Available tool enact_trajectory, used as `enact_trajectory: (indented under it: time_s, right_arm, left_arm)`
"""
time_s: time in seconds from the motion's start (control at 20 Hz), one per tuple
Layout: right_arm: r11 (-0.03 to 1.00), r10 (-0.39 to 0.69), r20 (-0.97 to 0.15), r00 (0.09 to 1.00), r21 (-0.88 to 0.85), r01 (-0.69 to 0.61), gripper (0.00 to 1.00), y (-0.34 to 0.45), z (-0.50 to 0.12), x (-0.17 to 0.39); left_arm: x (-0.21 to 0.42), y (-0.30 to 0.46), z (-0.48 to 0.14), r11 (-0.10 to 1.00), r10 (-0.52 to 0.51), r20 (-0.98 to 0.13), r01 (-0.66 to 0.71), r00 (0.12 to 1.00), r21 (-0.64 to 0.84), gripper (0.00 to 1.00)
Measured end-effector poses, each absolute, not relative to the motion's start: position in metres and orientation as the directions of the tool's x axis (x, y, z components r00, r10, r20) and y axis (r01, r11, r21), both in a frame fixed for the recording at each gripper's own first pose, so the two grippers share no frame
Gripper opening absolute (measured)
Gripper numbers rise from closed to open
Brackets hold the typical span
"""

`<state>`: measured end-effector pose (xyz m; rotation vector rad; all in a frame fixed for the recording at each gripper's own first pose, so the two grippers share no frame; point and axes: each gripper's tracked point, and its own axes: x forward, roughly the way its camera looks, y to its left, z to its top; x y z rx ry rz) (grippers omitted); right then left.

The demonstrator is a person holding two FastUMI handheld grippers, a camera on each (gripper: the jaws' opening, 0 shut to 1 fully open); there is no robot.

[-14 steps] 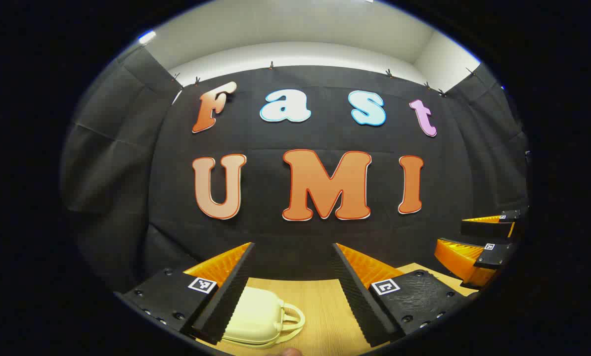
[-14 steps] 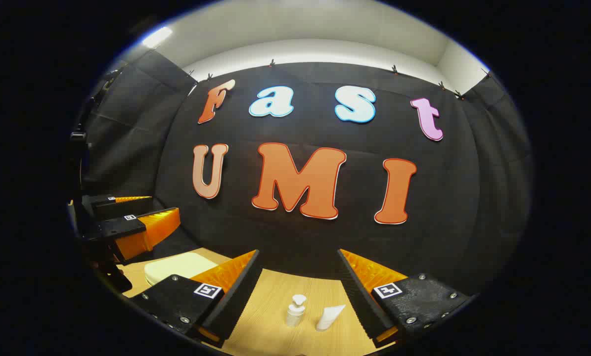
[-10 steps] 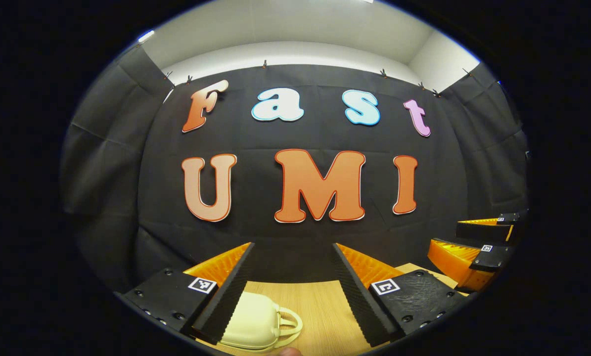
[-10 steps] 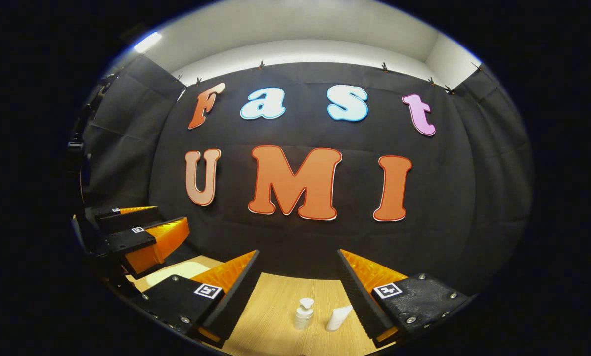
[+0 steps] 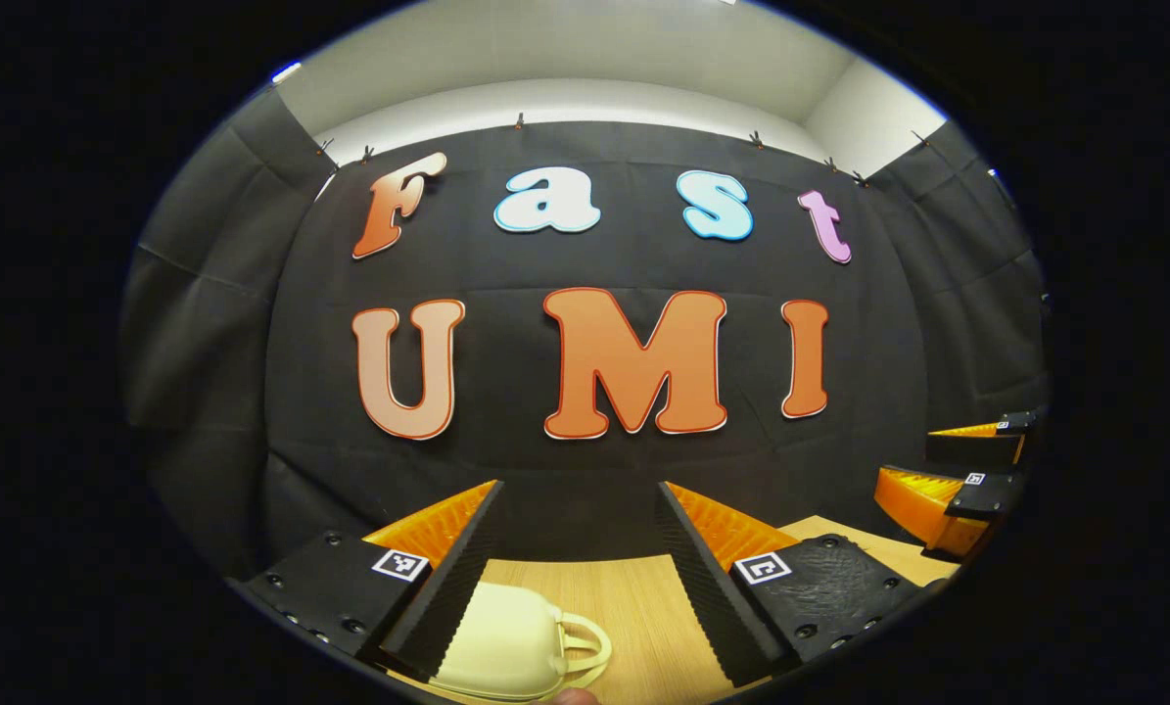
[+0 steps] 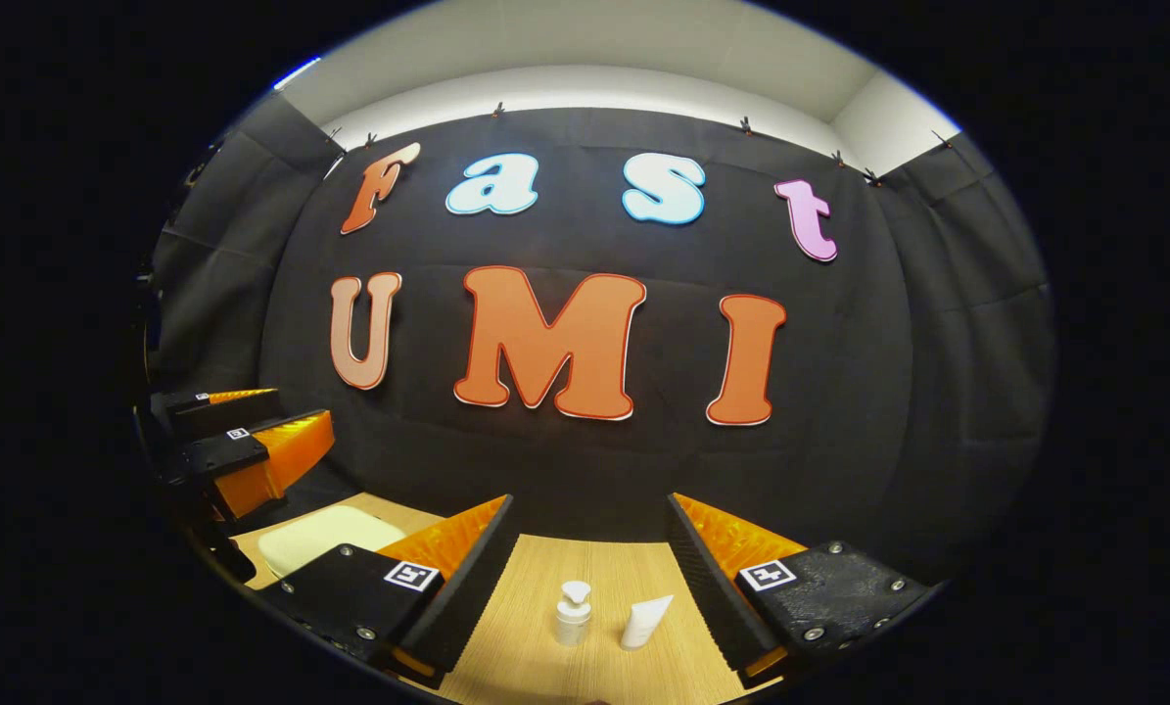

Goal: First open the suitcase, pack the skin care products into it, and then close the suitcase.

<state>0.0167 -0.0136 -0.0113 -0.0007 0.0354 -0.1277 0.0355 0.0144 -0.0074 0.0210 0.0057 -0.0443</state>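
A small cream suitcase (image 5: 501,641) with a loop handle lies shut on the wooden table, low in the left gripper view, just under my left gripper (image 5: 577,529), which is open and empty above it. In the right gripper view the suitcase (image 6: 325,534) lies at the left. A white pump bottle (image 6: 573,614) stands beside a white tube (image 6: 645,621) on the table, between the fingers of my right gripper (image 6: 589,543), which is open and holds nothing. Each view shows the other gripper at its side: the right one (image 5: 957,480) and the left one (image 6: 242,455), both open.
The light wooden table (image 6: 526,646) runs up to the black cloth wall (image 5: 585,470) close behind it. A fingertip (image 5: 575,697) shows at the bottom edge of the left gripper view.
Both grippers have shifted a little; the suitcase sits slightly further right and lower in the left gripper view, and the bottle and tube have slid a little left in the right gripper view.
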Motion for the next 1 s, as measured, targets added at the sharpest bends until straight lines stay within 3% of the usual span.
enact_trajectory:
  time_s: [0.7,1.0]
  right_arm:
    - [0.992,-0.123,-0.03,0.992,-0.008,0.123,0.96,-0.022,-0.016,0.035]
    - [0.99,-0.137,-0.035,0.99,-0.028,0.136,0.96,-0.041,-0.02,0.037]
  left_arm:
    - [0.053,0.02,-0.007,0.995,-0.019,0.015,0.017,1.0,0.099,0.97]
    - [0.057,0.015,-0.059,0.961,-0.066,-0.099,0.091,0.993,0.263,0.99]
